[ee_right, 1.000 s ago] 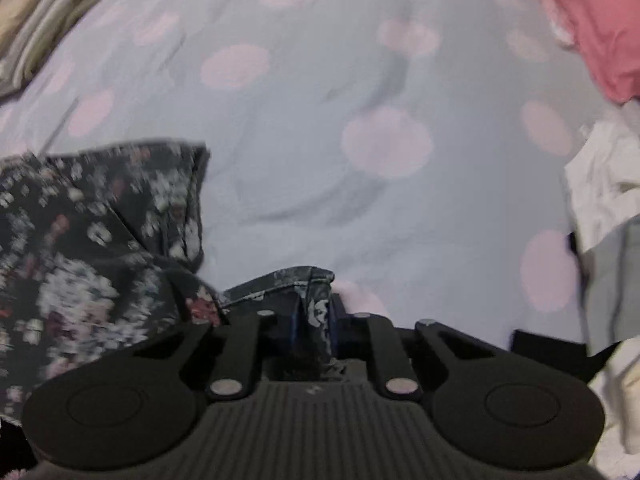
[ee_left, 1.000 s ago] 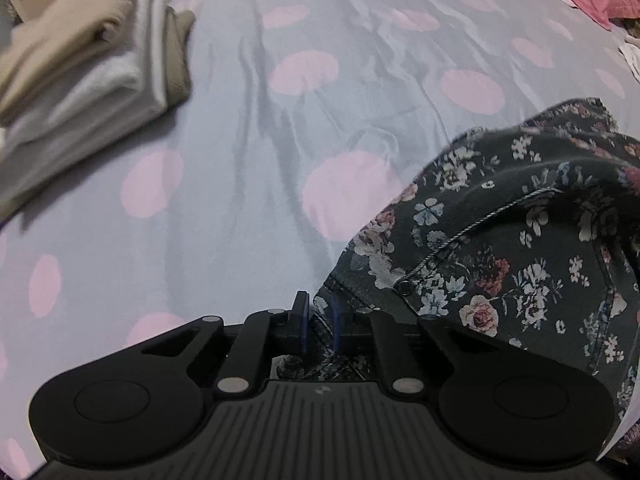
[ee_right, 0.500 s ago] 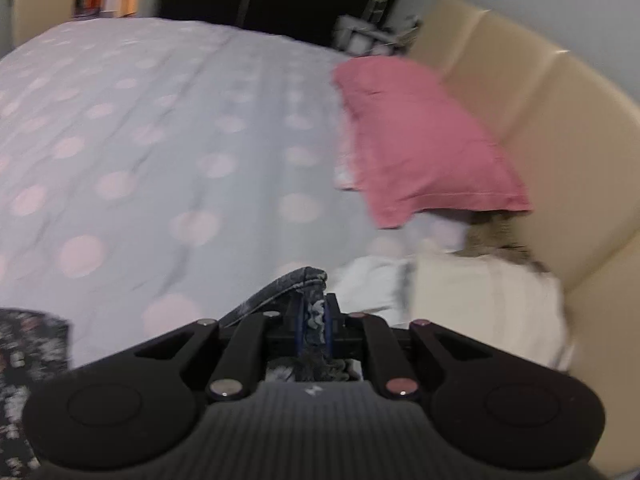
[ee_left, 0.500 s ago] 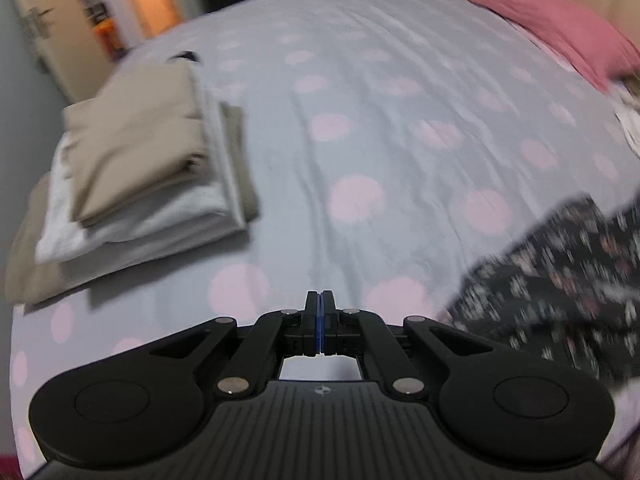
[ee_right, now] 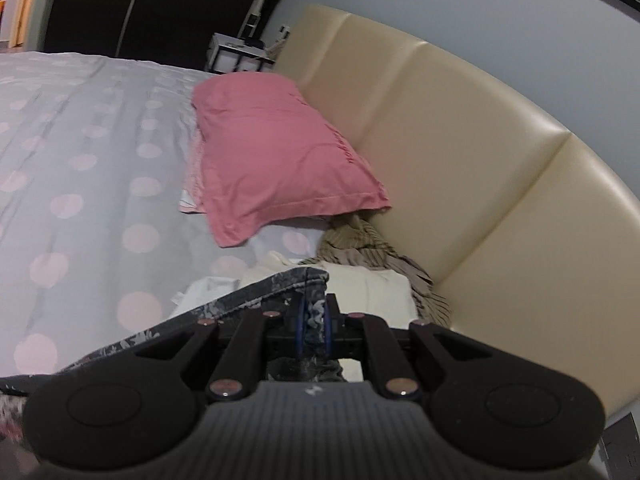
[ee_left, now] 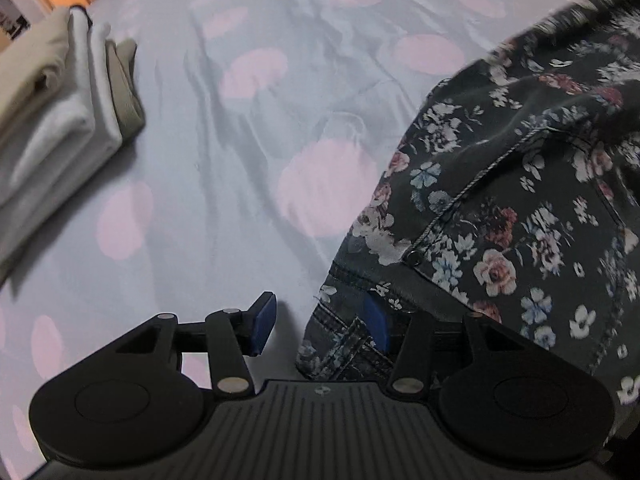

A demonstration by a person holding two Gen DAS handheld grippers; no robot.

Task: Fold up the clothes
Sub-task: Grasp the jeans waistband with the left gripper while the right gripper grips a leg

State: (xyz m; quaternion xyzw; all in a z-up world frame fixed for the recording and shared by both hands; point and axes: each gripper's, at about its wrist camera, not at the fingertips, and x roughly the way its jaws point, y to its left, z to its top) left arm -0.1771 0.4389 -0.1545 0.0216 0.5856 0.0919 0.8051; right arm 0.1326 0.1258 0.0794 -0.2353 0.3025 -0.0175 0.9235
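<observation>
- The left tongs (ee_left: 320,326) are seen spread wide, nothing clamped; the blue pad (ee_left: 262,322) on one side sits over bare bedsheet (ee_left: 224,168), the other blue pad is right up against the waistband corner of the floral shorts (ee_left: 520,184).
- Those dark floral shorts are found on the right of the left wrist view, bunched on the bed, with a stitched pocket seam and a small rivet visible. The far upper edge is motion-blurred.
- The right tongs (ee_right: 312,322) are clenched on a corner of the same floral shorts (ee_right: 256,294), the hem stretched out leftward from the pads and lifted above the sheet.
- The grey sheet with pink dots is wrinkled in the middle.
- A stack of folded clothes (ee_left: 52,108) in beige, white and olive is parked at the left edge of the left view, well apart from the shorts.
- In the right wrist view, a pink pillow (ee_right: 276,152) is propped against the cream padded headboard (ee_right: 460,152).
- Just beyond the right tongs, a heap of unfolded stuff is piled: a cream garment (ee_right: 372,284), a white piece beside it, and a crumpled brownish ribbed fabric (ee_right: 368,244) wedged by the headboard.
- Dark wardrobe doors (ee_right: 160,4) can be made out at the back.
</observation>
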